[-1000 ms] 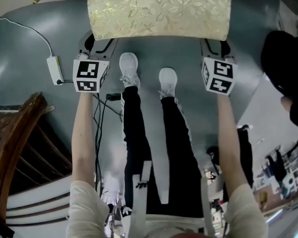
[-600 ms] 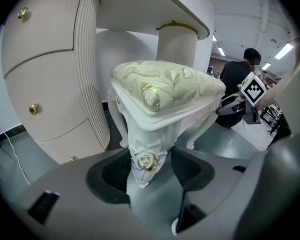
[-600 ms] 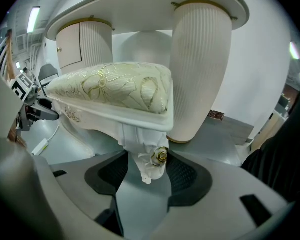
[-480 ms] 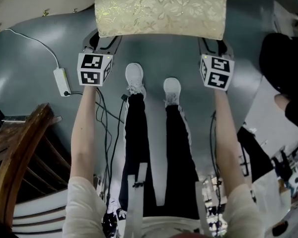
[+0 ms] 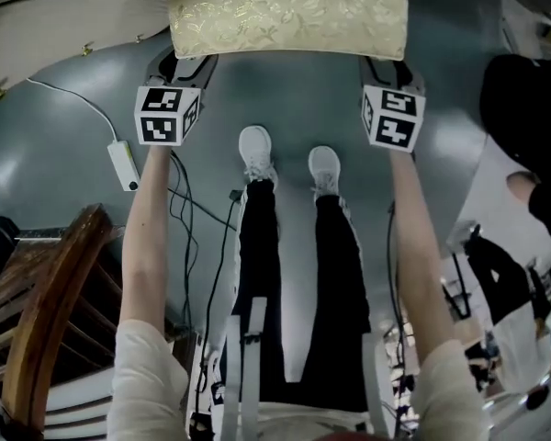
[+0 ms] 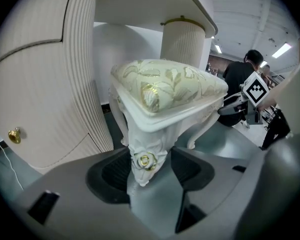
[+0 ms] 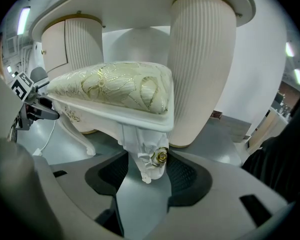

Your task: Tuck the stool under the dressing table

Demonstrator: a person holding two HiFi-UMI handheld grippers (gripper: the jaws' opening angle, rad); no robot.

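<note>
L gripper (image 6: 148, 170) & R gripper (image 7: 150, 170) jaws clamp stool (image 5: 289, 12) legs.

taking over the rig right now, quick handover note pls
Left claw: shut on the stool at its near-left corner leg.
Right claw: shut on its near-right corner leg.
Stool: upright, facing the gap between the dressing table pedestals.
Done: both corners gripped, stool lined up.
Left: push it forward until it sits under the tabletop, then let go.

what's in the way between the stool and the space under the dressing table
Nothing visible: the floor looks bare from the stool to the opening under the dressing table, between its fluted pedestals.
</note>
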